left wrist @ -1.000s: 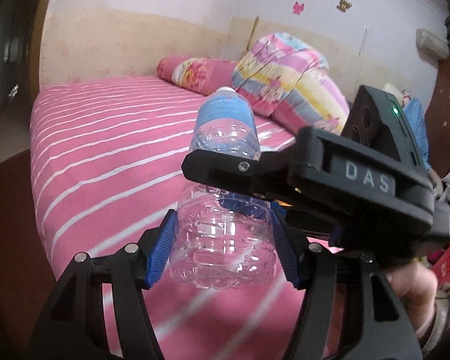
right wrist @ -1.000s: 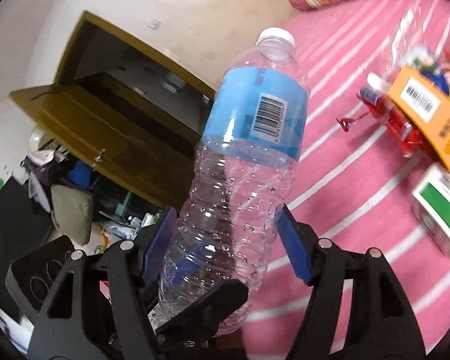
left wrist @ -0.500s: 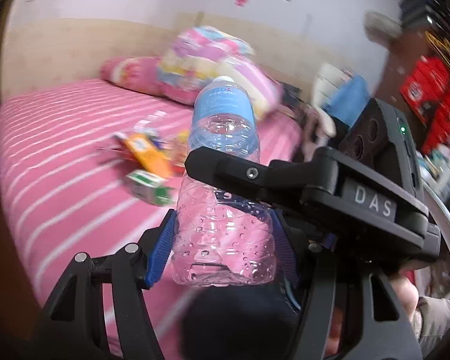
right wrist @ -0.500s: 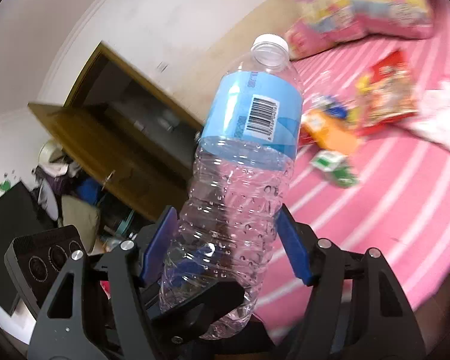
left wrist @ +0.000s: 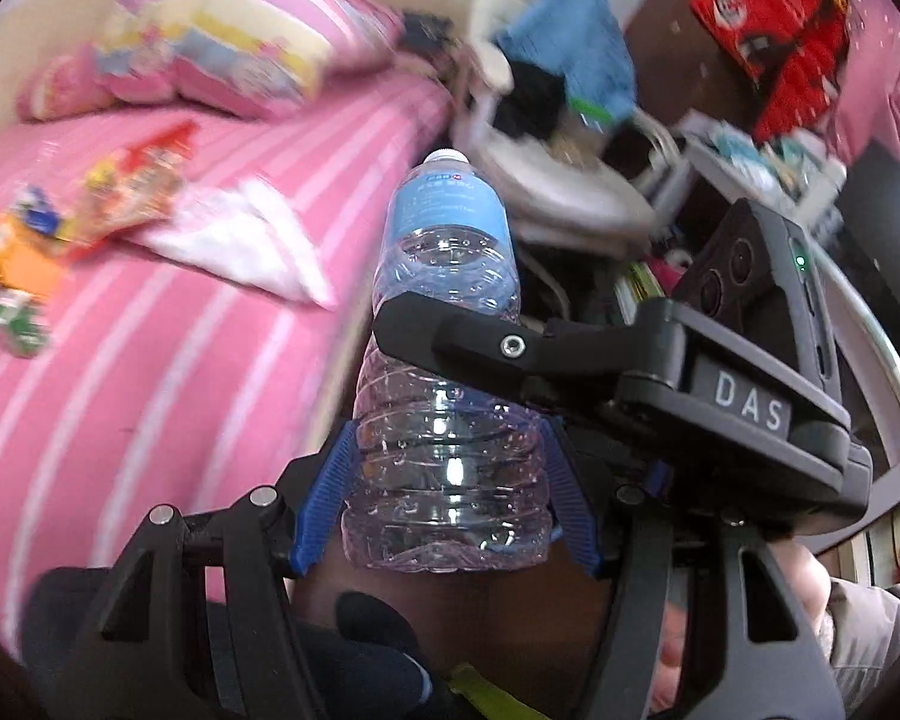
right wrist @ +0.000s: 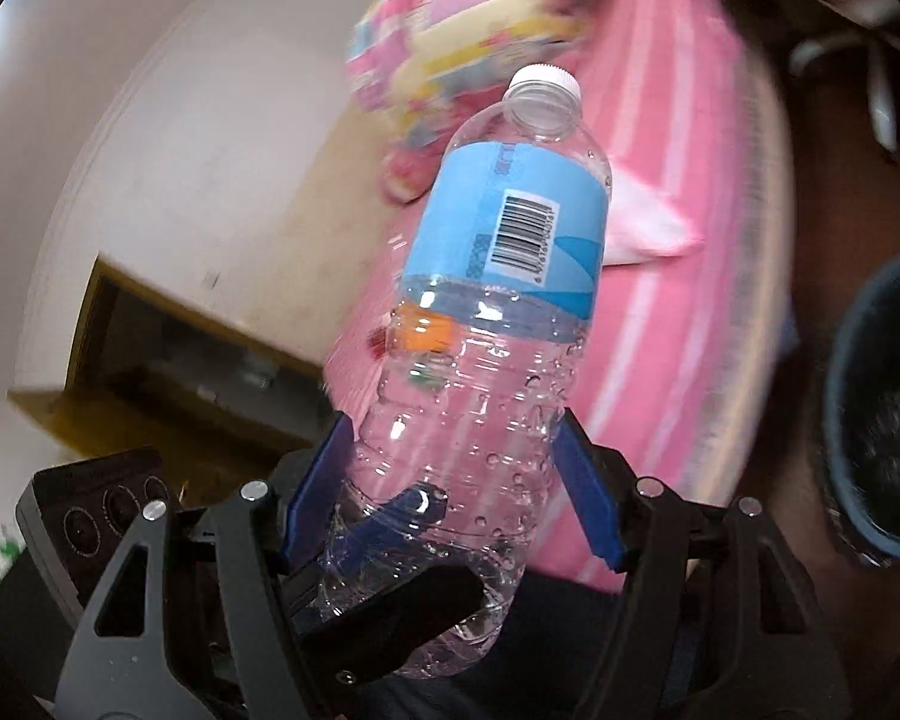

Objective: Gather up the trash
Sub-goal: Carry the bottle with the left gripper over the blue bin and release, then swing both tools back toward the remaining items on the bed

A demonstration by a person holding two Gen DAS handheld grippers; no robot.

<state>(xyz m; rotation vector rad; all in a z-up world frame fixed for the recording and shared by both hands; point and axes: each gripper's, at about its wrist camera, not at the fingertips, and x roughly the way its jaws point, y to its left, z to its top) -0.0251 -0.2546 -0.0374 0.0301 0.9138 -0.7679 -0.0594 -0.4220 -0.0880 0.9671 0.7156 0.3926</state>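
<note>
An empty clear plastic bottle (left wrist: 447,420) with a blue label and white cap is held upright in the air by both grippers. My left gripper (left wrist: 447,498) is shut on its lower body. My right gripper (right wrist: 450,480) is shut on the same bottle (right wrist: 486,360), crossing it from the other side; its finger shows in the left wrist view (left wrist: 510,348). More trash lies on the pink striped bed (left wrist: 150,372): a snack bag (left wrist: 138,180), an orange box (left wrist: 24,258), a small green carton (left wrist: 15,324) and a white wrapper (left wrist: 240,246).
A dark round bin (right wrist: 882,408) stands on the floor at the right of the bed's edge. A folded quilt (left wrist: 240,48) lies at the head of the bed. A cluttered chair (left wrist: 558,120) and shelves (left wrist: 750,162) stand beyond the bed.
Both grippers have swung right with the bottle, away from the bed's middle toward its edge. The dark bin has come into the right wrist view.
</note>
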